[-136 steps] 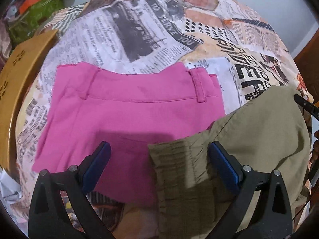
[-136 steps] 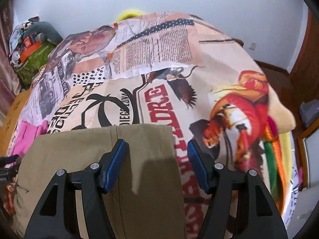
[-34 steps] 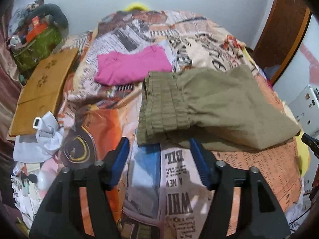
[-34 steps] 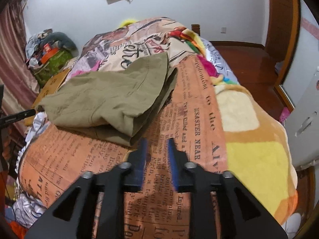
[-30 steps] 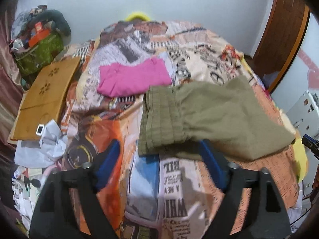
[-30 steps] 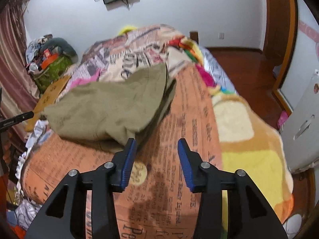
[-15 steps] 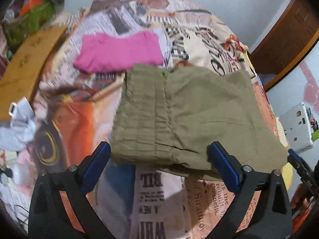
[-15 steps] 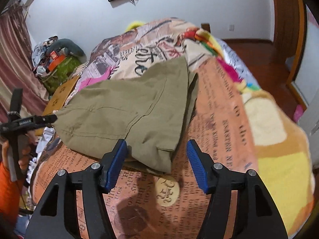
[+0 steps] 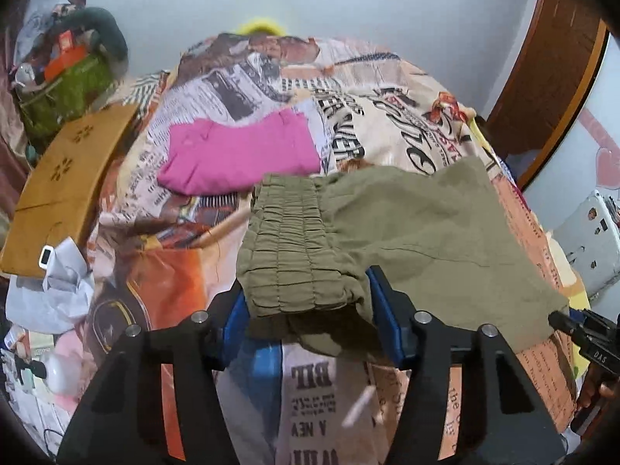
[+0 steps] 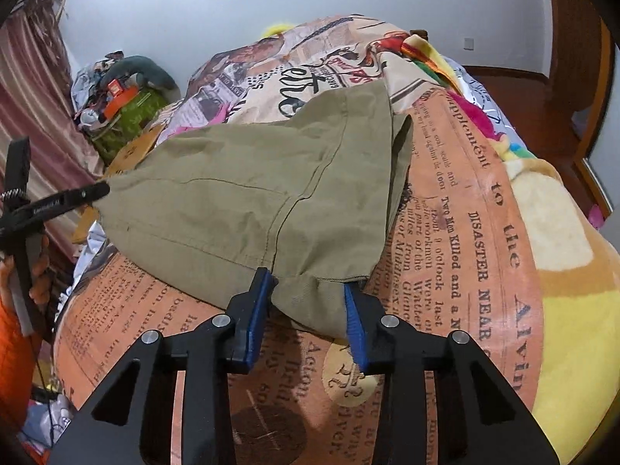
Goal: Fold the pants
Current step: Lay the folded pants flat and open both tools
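In the left wrist view, the left gripper (image 9: 308, 317) has its jaws on both sides of the bunched stretchy waistband (image 9: 298, 255) of the green pants (image 9: 418, 232). The jaws have just been closing, and the blue pads look like they touch the cloth on each side. The pants lie half folded on the bed (image 9: 407, 116), near its front edge, just beside a folded pink garment (image 9: 236, 159). The waistband is thick and has many layers. The jaws might catch only the top layers, and then the bottom ones would sag and spoil the fold. They could also grab the bed cover under the pants and pull it up too.

In the right wrist view, the right gripper (image 10: 306, 302) has also just been closing its jaws. The hem corner of the pants (image 10: 310, 294) sits between the pads and looks pinched. Only a small bit of cloth is in there, so it could slip out if the hand pulls fast. The two hands also need to lift together. If one goes first, the pants could twist or slide toward the bed's edge.
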Demonstrator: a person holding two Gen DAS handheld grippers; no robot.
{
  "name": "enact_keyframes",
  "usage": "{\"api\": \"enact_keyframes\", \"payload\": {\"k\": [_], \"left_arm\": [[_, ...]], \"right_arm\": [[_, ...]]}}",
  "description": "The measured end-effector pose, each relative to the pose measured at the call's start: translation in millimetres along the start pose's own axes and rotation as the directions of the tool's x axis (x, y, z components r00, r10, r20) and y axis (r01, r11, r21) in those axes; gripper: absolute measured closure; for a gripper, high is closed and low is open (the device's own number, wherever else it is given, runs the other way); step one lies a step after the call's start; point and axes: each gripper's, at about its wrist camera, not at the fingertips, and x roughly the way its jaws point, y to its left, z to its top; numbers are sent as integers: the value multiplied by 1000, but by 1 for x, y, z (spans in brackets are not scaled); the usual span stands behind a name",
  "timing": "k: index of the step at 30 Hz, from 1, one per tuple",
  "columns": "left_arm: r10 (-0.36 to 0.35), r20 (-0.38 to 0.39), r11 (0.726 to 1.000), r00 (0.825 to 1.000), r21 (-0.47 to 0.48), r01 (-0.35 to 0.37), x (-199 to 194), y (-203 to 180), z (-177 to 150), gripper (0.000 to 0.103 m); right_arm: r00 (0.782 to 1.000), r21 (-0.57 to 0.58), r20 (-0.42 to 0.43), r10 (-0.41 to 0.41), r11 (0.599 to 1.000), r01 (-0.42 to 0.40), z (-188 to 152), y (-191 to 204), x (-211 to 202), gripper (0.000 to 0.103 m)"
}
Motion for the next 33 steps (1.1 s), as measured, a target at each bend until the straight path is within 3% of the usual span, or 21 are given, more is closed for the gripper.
{"api": "enact_keyframes", "payload": {"k": [4,6,8,12,17,20,23,26,31,33], "left_arm": [[65,-8,994,998,85,-64,16,-3,-9,40],[95,-52,991,994,102,-89,34,0,-20,33],[76,-97,995,992,79,-69,44,8,-26,29],[104,-55,993,993,69,-100,29,16,-22,19],[161,-22,980,987,125,-157,8,13,-15,18],[180,40,968,983,170,-184,-12,5,-4,18],[127,86,974,988,176,-141,-28,-4,6,10],[54,83,982,995,174,-68,-30,-16,14,3],[24,-17,981,1000,193,-20,4,-39,13,3],[47,-61,977,997,209,-33,21,-43,6,3]], "right_arm": [[1000,-2,-6,1,1000,-1,0,0,4,71],[1000,4,-11,5,1000,-5,0,-1,5,71],[1000,6,-15,4,1000,-3,0,-1,5,70],[999,-9,-21,-26,1000,26,4,3,1,68],[993,-52,17,-115,992,116,17,12,-16,58],[991,-78,54,-122,989,126,29,20,-27,50],[994,-98,76,-81,991,88,38,32,-30,49],[998,-111,66,-4,994,12,45,45,-23,41],[999,-155,2,50,987,-49,46,69,8,41],[997,-168,-54,55,984,-64,44,76,27,41]]}}
